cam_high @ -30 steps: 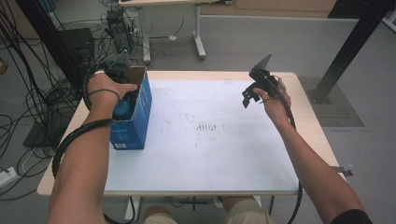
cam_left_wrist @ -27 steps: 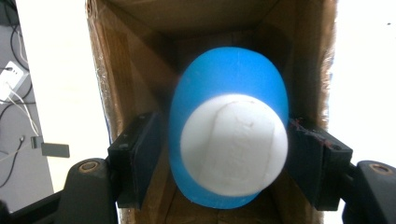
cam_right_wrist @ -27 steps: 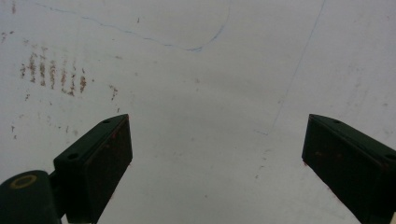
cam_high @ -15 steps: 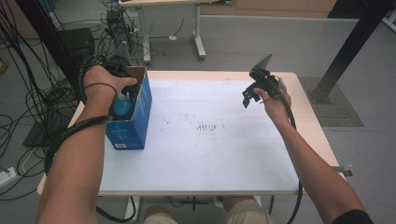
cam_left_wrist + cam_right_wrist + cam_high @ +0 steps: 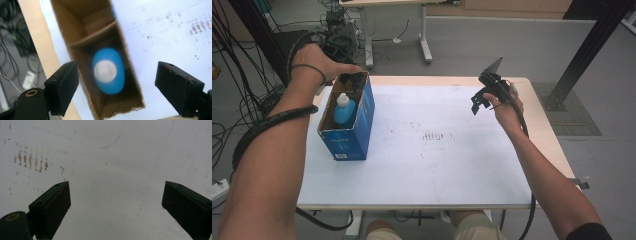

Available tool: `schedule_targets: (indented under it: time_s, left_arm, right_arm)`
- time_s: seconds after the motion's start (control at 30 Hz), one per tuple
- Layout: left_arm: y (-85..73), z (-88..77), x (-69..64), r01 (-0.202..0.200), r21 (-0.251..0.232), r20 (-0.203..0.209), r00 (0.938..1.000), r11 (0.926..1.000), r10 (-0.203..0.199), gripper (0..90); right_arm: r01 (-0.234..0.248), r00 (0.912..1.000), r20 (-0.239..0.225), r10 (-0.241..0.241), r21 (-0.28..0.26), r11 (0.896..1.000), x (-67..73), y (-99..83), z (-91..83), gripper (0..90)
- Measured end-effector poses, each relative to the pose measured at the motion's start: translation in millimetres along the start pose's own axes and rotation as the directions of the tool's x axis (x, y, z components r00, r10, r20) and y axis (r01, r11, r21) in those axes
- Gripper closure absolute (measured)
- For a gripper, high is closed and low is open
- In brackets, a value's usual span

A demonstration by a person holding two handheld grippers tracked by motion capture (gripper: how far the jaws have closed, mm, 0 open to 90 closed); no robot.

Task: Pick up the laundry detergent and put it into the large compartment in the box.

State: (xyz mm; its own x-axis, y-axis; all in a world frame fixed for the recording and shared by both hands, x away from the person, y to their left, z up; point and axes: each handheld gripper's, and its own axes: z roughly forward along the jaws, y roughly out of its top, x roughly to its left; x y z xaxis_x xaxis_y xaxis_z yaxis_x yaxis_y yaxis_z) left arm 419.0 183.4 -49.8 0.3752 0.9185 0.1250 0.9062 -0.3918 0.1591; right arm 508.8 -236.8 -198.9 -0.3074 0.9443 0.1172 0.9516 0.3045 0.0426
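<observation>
High view: the left hand (image 5: 314, 62) is raised above the far end of the open-topped blue cardboard box (image 5: 348, 131), wrist bent, with the left gripper (image 5: 351, 80) pointing down toward the box opening. The left forearm runs from the bottom left corner up alongside the box. The blue plastic bottle with a white cap (image 5: 344, 109) stands upright inside the box, in the near part of the opening, below the gripper and apart from it.

Left gripper view: the two black jaws stand wide apart, one on each side of the box (image 5: 100, 50), with no pad touching anything. The bottle (image 5: 108, 70) is seen from above between them, cap uppermost, resting in the compartment on the near side of a cardboard divider.

The right hand (image 5: 502, 107) is held above the white table top (image 5: 437, 165), well to the right of the box, forearm extended from the bottom right. The right gripper (image 5: 484, 95) points down and toward the box side. Right gripper view: its jaws stand wide apart over bare, lightly stained table surface (image 5: 112, 165), holding nothing.

Change from the earlier frames: one second ago the left hand was down in the box opening, covering the bottle. It is now lifted clear, its jaws have just been opening, and the bottle remains in the box. The right hand and gripper are unchanged in position.
</observation>
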Motion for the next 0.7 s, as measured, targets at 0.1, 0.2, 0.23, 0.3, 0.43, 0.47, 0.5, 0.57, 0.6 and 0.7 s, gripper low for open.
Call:
schedule_targets:
  time_s: [0.1,0.2,0.23,0.3,0.43,0.47,0.5,0.57,0.6,0.7]
  left_arm:
    - [8.4,-7.4,-9.9,-0.076,-0.017,0.004,0.9971,0.9969,0.076,18.4]
    - [14.6,-12.0,-16.3,-0.124,-0.023,0.008,0.9922,0.9920,0.124,18.1]
    - [22.5,-16.2,-24.9,-0.180,-0.017,-0.005,0.9836,0.9835,0.180,18.1]
    - [25.2,-18.0,-29.1,-0.216,-0.021,-0.011,0.9765,0.9763,0.215,17.9]
    - [34.0,-26.2,-44.4,-0.322,-0.043,-0.019,0.9467,0.9457,0.322,16.8]
    - [34.7,-27.7,-47.0,-0.342,-0.057,-0.012,0.9395,0.9378,0.342,16.8]
    - [34.1,-28.8,-50.6,-0.372,-0.075,-0.014,0.9283,0.9254,0.372,16.8]
    - [33.5,-29.9,-58.5,-0.425,-0.098,-0.020,0.9048,0.8997,0.425,16.6]
    - [35.1,-30.1,-64.4,-0.469,-0.107,-0.018,0.8827,0.8769,0.470,16.3]
    - [37.2,-30.0,-70.4,-0.508,-0.106,-0.018,0.8602,0.8545,0.510,15.7]
  right_arm:
    - [-0.003,1.0000,0.002,0.003,0.002,1.000,-0.1,0.6,-0.1,8.3]
    - [-0.007,1.0000,0.000,0.007,0.003,1.000,-2.0,0.7,-0.6,8.3]
    - [-0.011,0.9999,-0.001,0.011,0.006,1.000,-2.6,1.0,-1.1,8.3]
    - [-0.016,0.9999,-0.004,0.016,0.005,1.000,-3.4,0.7,-1.4,8.3]
    - [-0.019,0.9998,-0.001,0.019,0.002,1.000,-6.2,-0.6,-3.5,8.3]
    - [-0.021,0.9998,-0.004,0.021,0.001,1.000,-7.6,-0.8,-3.8,8.3]
    - [-0.023,0.9997,-0.005,0.023,0.000,1.000,-8.4,-1.2,-4.0,8.3]
    - [-0.025,0.9997,-0.003,0.025,0.003,1.000,-9.6,-0.9,-4.2,8.3]
    - [-0.029,0.9996,-0.004,0.029,0.002,1.000,-10.7,-1.2,-4.2,8.3]
    - [-0.025,0.9997,-0.004,0.025,0.002,1.000,-11.4,-1.5,-4.5,8.3]
